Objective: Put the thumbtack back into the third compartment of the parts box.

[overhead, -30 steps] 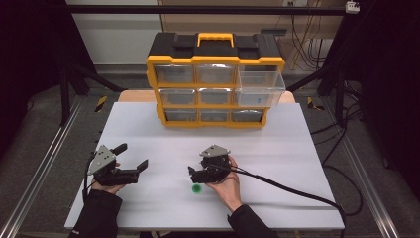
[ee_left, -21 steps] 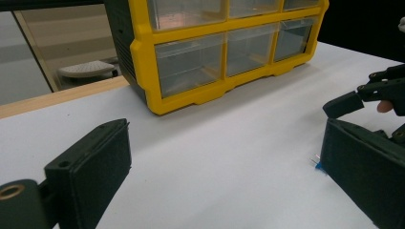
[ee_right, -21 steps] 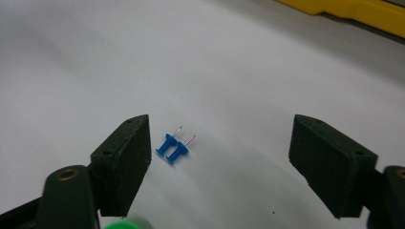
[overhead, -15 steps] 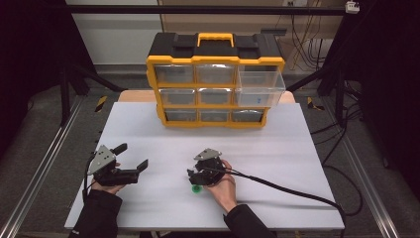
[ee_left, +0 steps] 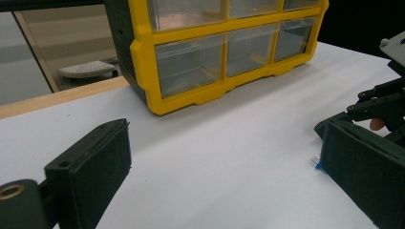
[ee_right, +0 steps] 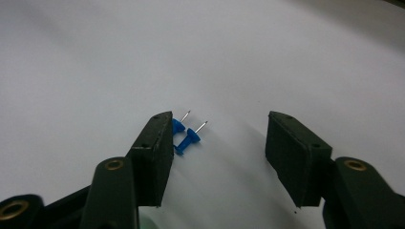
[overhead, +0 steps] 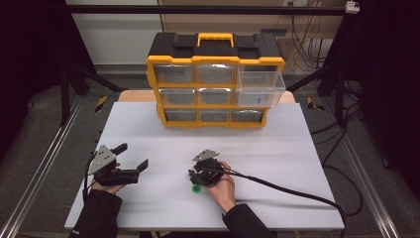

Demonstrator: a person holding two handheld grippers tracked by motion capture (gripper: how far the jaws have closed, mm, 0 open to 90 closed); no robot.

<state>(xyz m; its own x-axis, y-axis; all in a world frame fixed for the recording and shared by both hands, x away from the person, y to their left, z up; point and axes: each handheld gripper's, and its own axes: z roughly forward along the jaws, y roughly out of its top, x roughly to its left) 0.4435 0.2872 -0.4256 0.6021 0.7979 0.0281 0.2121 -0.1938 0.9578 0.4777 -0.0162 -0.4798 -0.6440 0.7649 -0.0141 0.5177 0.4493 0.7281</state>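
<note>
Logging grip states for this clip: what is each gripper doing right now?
Left gripper: open, holding nothing.
Right gripper: open, jaws just closing around two blue pushpins, not gripped.

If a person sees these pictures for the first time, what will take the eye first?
First the yellow and black drawer cabinet at the far edge of the white table, its upper right drawer pulled out. Then two blue push pins lying on the table between the jaws of the right gripper, beside one jaw; these jaws have just been closing.
</note>
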